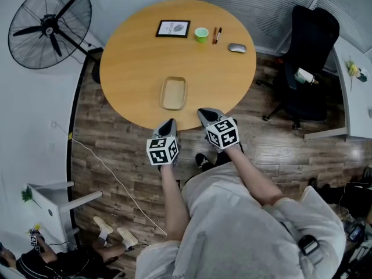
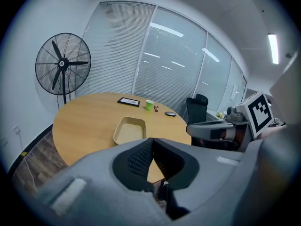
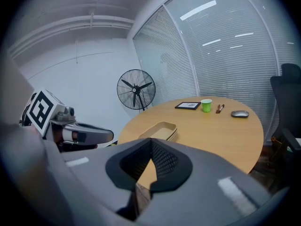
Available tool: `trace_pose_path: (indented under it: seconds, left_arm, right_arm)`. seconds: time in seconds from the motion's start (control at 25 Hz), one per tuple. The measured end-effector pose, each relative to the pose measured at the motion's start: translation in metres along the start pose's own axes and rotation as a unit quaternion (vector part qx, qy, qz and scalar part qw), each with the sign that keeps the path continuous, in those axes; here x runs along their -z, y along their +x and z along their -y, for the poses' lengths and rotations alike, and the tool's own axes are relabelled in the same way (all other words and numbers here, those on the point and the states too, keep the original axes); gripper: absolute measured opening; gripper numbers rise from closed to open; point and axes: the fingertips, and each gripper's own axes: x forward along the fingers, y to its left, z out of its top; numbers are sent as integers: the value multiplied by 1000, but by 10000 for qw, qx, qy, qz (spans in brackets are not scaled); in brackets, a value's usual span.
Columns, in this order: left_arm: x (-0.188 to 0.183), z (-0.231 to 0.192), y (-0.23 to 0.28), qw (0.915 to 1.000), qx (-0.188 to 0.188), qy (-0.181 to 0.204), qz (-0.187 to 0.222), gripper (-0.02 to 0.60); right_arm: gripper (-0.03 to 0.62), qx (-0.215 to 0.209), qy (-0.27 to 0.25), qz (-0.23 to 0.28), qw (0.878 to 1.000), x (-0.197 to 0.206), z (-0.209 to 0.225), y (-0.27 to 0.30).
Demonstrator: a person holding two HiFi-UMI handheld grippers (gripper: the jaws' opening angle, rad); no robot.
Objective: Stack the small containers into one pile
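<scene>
Tan plastic is the colour of the small containers (image 1: 174,93), which sit as one pile on the round wooden table (image 1: 133,57), toward 6 o'clock from its middle and a little in from the near edge. Seen from the side, the pile's edge shows layered rims, one nested in another; how many there are I cannot count. The top one is open and shows nothing inside.

My left gripper (image 2: 152,145) is clenched: its two dark ribbed pads meet along a single line, with nothing between them. My right gripper (image 3: 151,147) is clenched the same way, pads pressed together and empty. Both hang at the table's near edge, at about 6 o'clock of the pile and clear of it, the left a little toward 7 and the right toward 5. They point down at a slant toward the tabletop, and neither touches the containers.

Across the table, at 12 o'clock, lies a black-framed picture (image 1: 173,28). Just beside it toward 1 o'clock stands a green cup (image 1: 201,34), then two pens (image 1: 216,35) lying side by side, and a grey mouse (image 1: 236,48) near 2 o'clock. All are well apart from the pile.

Off the table, a black standing fan (image 1: 50,26) is at 10 o'clock and a black office chair (image 1: 308,63) at 3 o'clock.
</scene>
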Motion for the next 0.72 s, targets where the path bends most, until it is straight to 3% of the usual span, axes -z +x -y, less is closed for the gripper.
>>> trace_pose_path:
  seconds: [0.72]
  left_arm:
    - [-1, 1, -1, 10000, -33, 10, -22, 5]
  right_arm:
    - [-2, -7, -65, -72, 10000, 4, -1, -1]
